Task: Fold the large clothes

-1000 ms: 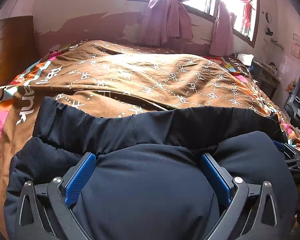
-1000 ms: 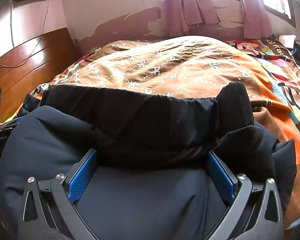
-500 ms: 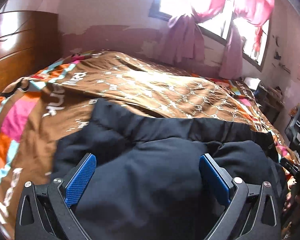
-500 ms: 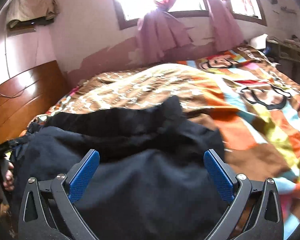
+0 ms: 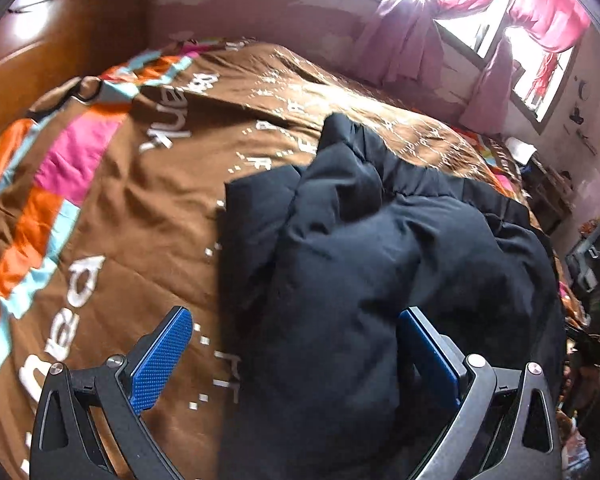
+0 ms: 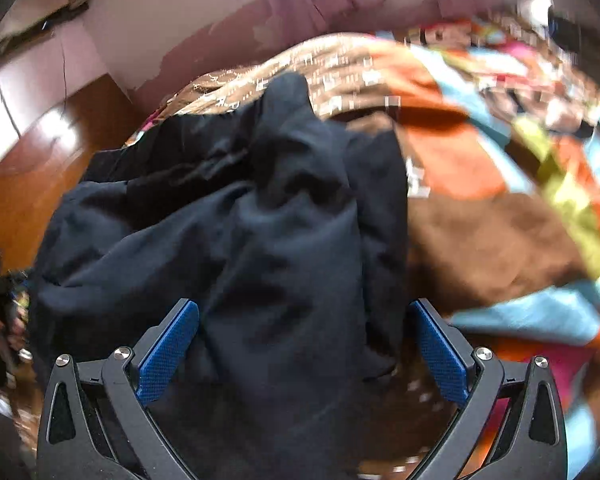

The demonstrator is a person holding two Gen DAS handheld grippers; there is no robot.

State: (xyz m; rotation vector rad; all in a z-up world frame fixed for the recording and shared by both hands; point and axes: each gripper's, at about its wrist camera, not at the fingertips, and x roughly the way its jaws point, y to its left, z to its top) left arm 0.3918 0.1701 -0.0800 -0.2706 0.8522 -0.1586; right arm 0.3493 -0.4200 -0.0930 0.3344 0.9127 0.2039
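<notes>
While the dark jacket (image 5: pixel 359 280) lies bunched on the bedspread (image 5: pixel 120 220), my left gripper (image 5: pixel 296 356) and right gripper (image 6: pixel 303 352) both gape, holding nothing; advice: pinch an outer edge, not padding.

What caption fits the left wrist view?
Open left gripper over a dark padded jacket on a brown bedspread.
</notes>
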